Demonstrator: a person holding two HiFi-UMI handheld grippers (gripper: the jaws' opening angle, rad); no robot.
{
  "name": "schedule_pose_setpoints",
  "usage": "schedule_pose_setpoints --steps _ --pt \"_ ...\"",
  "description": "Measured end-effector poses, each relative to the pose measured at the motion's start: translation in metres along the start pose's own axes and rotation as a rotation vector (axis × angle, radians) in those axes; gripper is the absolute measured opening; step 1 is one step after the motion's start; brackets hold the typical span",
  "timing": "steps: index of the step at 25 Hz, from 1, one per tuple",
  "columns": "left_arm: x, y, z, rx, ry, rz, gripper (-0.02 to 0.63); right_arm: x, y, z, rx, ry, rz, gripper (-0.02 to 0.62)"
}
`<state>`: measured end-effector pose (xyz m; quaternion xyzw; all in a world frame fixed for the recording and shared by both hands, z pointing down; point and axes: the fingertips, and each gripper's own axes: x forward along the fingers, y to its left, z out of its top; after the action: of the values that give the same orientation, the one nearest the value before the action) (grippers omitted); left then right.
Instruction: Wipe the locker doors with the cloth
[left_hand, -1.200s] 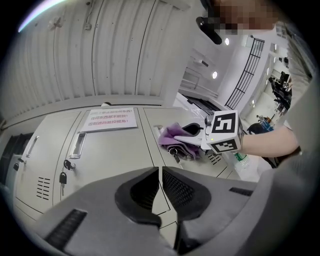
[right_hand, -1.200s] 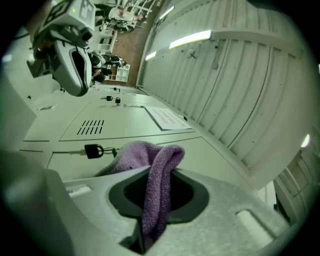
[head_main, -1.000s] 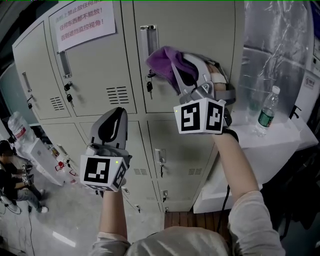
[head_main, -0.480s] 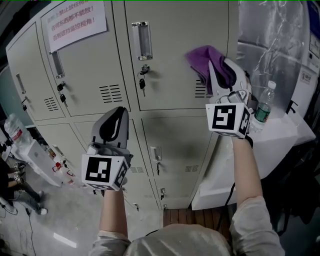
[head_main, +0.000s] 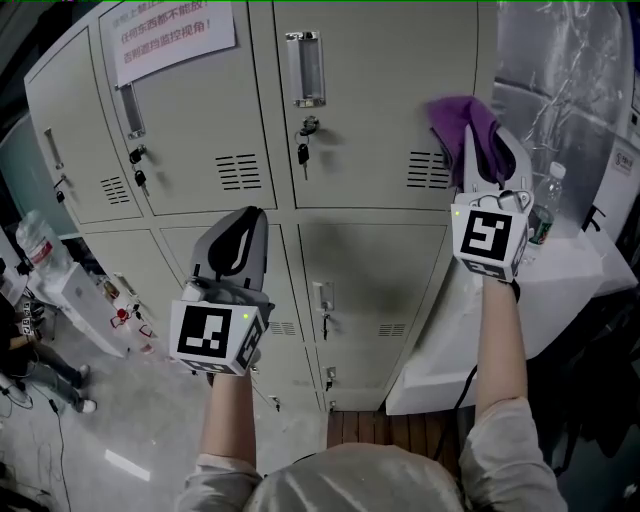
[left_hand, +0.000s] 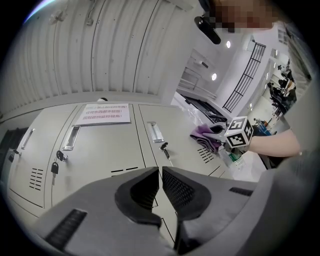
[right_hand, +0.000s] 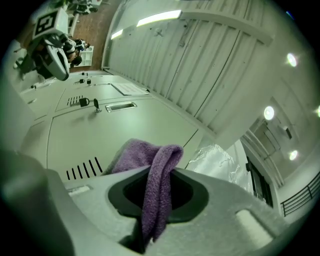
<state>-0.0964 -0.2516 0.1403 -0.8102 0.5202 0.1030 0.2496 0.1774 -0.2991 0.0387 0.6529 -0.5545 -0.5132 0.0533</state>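
A purple cloth (head_main: 452, 117) is pressed against the upper middle locker door (head_main: 370, 110), at its right edge beside the vent slots (head_main: 428, 170). My right gripper (head_main: 474, 140) is shut on the cloth, and in the right gripper view the cloth (right_hand: 156, 165) hangs folded between the jaws of that gripper (right_hand: 157, 189). Lower left, my left gripper (head_main: 248, 222) is held in front of the lower lockers, off the doors. Seen in its own view, the left gripper (left_hand: 160, 172) has its jaws together with nothing in them.
Keys (head_main: 303, 152) hang under the door's handle (head_main: 306, 68). A paper notice (head_main: 175, 35) is stuck on the upper left door. Right of the lockers a white counter (head_main: 565, 295) carries a water bottle (head_main: 548, 205), with plastic sheeting (head_main: 560, 70) behind. A person (head_main: 18, 335) sits at far left.
My right gripper has carried the cloth rightward across the upper middle door, from beside the handle to the vent slots at its right edge. The left gripper has barely moved.
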Motion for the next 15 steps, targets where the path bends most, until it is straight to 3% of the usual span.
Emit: schedule_pose_setpoints --steps 3,11,15 --pt "-0.004 0.001 -0.001 0.008 0.011 0.001 0.018 -0.006 0.023 0.019 0.007 -0.041 0.034 0.057" --pt "-0.022 0.011 -0.003 0.012 0.036 0.032 0.018 -0.009 0.135 0.087 -0.021 -0.132 0.289 0.061" --pt "-0.033 0.022 -0.007 0.018 0.05 0.06 0.018 -0.006 0.171 0.112 -0.008 -0.162 0.373 0.061"
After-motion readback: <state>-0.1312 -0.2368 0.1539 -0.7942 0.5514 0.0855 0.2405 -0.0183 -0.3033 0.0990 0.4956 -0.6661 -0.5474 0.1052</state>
